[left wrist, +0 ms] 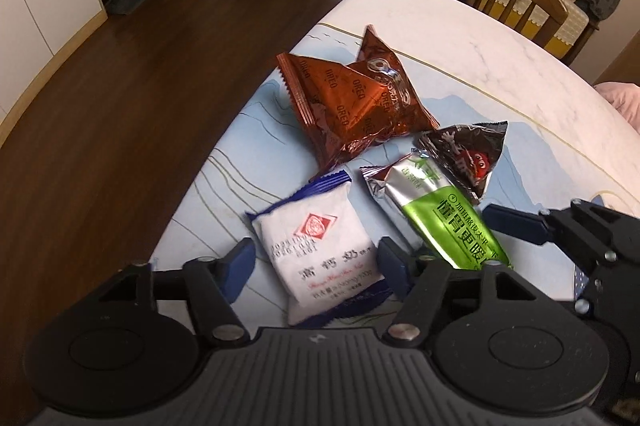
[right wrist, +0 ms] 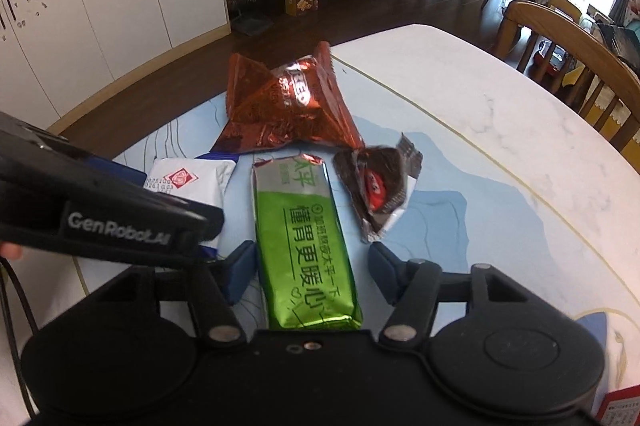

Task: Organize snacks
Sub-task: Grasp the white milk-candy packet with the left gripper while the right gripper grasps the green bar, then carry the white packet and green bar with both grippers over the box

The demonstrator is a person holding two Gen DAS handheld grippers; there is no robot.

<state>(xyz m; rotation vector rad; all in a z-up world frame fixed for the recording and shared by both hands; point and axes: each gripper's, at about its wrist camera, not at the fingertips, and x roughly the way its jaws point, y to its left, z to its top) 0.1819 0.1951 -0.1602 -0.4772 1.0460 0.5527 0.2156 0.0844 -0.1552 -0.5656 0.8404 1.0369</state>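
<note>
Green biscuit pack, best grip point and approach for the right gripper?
Grip the green biscuit pack across its narrow width at mid-length, coming from above. It lies flat, its long axis running away from the right gripper, whose fingers already straddle its long edges without visibly pressing.

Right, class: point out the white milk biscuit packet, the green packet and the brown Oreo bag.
White milk biscuit packet (left wrist: 320, 258), left wrist view: middle of its white face, under the red logo.
Green packet (right wrist: 308, 246), right wrist view: centre of its green printed panel.
Brown Oreo bag (left wrist: 352, 102), left wrist view: middle of its crinkled front.
</note>
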